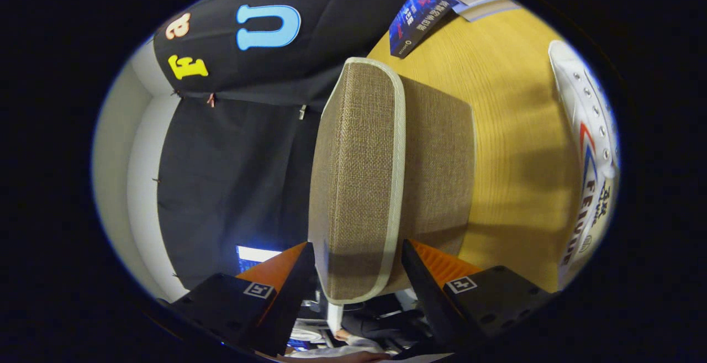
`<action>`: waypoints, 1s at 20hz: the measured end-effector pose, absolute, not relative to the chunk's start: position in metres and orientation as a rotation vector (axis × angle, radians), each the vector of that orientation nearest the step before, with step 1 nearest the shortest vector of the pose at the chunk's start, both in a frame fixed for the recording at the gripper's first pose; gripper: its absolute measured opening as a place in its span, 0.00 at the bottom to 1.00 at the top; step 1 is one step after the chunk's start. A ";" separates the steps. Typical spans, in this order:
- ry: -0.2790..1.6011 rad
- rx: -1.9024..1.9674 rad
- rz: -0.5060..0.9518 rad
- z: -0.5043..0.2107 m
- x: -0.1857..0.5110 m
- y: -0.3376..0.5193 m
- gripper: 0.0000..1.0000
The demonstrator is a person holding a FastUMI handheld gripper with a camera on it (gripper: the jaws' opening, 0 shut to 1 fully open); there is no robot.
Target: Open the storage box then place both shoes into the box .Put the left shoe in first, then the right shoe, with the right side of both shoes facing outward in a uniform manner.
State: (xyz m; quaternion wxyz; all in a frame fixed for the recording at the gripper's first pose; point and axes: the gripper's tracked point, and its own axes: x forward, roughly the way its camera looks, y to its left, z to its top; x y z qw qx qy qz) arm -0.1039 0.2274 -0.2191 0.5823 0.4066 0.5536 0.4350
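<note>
I'm rolled on my side here — the table (513, 147) stands up like a wall beside the box (436, 175). My gripper (358, 261) has its fingers spread either side of the lid (359, 180), one finger off each face near the lid's lower end. I judge there's a gap on both sides, so I'm straddling it, not pinching it yet. The lid looks to sit on the box, its pale trim running along the edge facing me.

Step in hand, as I read it: opening the box. To do it well I want to close squarely on the rim, both fingers flat on the woven faces, then draw the lid straight away from the box so the box doesn't drag across the table. Keep clear of the shoe (588, 153) lying on the table beyond the box, well apart from it.

Count: one box, one lid, one white shoe with red and blue stripes — the task names two. Past the box's far end, some booklets (422, 17) rest on the table; I can't count them surely.
</note>
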 end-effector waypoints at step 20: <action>1.443 1.136 1.089 -0.139 -0.119 0.221 0.51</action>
